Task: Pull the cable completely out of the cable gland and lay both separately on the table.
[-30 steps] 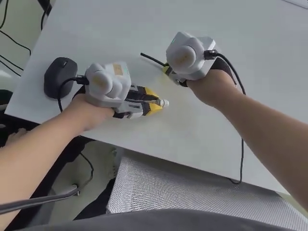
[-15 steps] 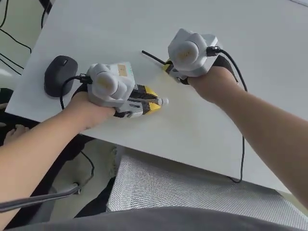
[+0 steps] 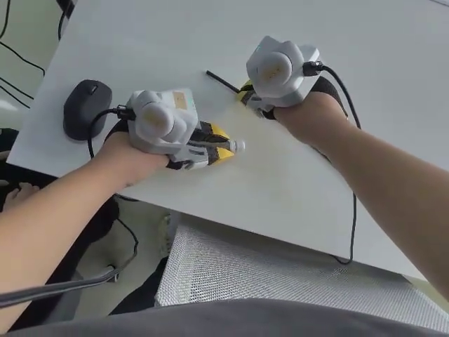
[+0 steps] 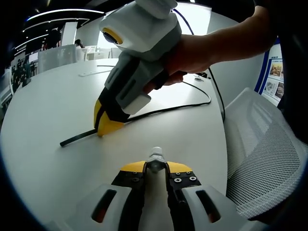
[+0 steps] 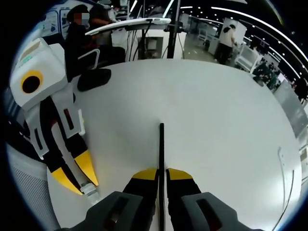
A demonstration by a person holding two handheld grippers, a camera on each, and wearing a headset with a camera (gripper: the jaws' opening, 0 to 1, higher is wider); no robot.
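White table (image 3: 140,42) underneath: left gripper (image 4: 156,166) fingers clamp the cable gland (image 4: 155,156), right gripper (image 5: 162,173) fingers pinch the cable (image 5: 161,144), both parted.

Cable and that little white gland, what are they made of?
The cable looks like black rubber or soft plastic sheathing: thin, dull, with no shine. The cable gland looks like pale grey-white plastic, smooth with a faint sheen and stepped ridges. It is too small to be sure.
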